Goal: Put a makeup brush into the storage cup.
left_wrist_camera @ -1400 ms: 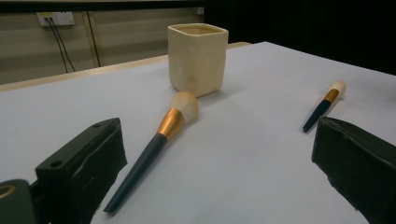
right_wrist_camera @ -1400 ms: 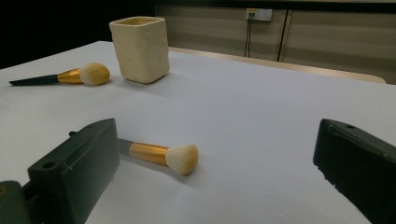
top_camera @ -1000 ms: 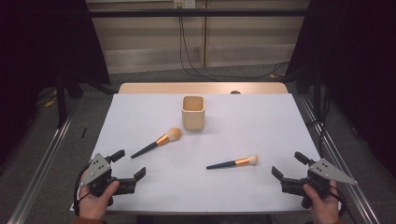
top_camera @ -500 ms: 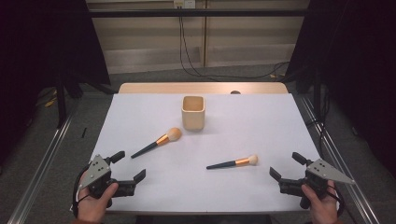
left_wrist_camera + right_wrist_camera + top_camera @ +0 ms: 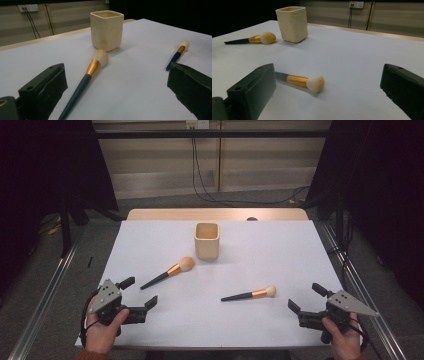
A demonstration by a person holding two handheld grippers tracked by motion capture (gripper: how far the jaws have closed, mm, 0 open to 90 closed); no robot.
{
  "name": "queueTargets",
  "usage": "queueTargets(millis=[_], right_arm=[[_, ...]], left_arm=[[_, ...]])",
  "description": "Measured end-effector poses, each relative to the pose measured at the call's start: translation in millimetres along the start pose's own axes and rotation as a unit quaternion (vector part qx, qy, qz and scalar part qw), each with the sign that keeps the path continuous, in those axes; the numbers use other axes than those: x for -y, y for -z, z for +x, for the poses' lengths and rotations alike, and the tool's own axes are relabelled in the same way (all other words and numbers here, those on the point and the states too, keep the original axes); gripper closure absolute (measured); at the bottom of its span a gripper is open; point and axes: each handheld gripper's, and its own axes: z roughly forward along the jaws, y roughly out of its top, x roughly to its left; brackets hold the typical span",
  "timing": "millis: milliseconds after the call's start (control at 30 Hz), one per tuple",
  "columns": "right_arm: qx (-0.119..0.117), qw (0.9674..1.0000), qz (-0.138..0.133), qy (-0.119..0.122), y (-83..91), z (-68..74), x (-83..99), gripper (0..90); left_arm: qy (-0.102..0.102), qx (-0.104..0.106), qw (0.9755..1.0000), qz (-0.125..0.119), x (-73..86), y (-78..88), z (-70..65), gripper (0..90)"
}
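White cloth covers the wooden table (image 5: 150,215) in the high view, with dark curtains at both sides and cables hanging on the back wall. At the middle of the far half stands the square cream-coloured cup (image 5: 206,240), upright and with no brush standing in it. Just beside it, toward my left, lies the larger make-up brush with dark handle, gold ferrule and beige bristles (image 5: 167,272); the smaller brush of the same colours (image 5: 249,294) lies flat more to the right and nearer to me, well apart from the cup. My left gripper (image 5: 137,292) rests at the near left corner and my right gripper (image 5: 306,298) at the near right one, both with jaws spread and holding nothing. From the left gripper view, the larger brush (image 5: 86,77) lies between the open jaws but farther out, its bristles almost at the cup (image 5: 107,30). From the right gripper view, the smaller brush (image 5: 303,82) lies flat just ahead of the wide jaws, not touched. I judge that the work is only at its start: no brush is picked up, and both are left to be placed in the cup.
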Motion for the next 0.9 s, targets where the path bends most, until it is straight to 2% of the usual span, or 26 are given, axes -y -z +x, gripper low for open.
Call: queueTargets(millis=[100,300,467,800,900], right_arm=[[0.0,1.0,0.0,-0.001,-0.5,-0.2,0.0,0.0],[-0.001,1.0,0.001,-0.001,-1.9,0.1,-0.3,0.0],[-0.004,1.0,0.001,0.003,-2.2,0.8,-0.4,0.0],[-0.004,1.0,0.001,0.001,-3.0,0.5,-0.4,0.0],[-0.002,1.0,0.002,0.002,-3.6,0.6,0.0,0.0]], left_arm=[[-0.002,-0.007,1.0,-0.002,-2.5,-2.9,2.4,2.2],[-0.011,-0.005,0.9999,0.001,-6.8,-9.8,7.6,2.2],[-0.001,-0.005,1.0,-0.002,-6.8,-18.2,13.7,2.2],[-0.004,0.0,1.0,0.002,-17.1,-38.4,21.6,2.6],[0.002,-0.007,1.0,-0.001,-20.1,-46.2,24.0,2.9]])
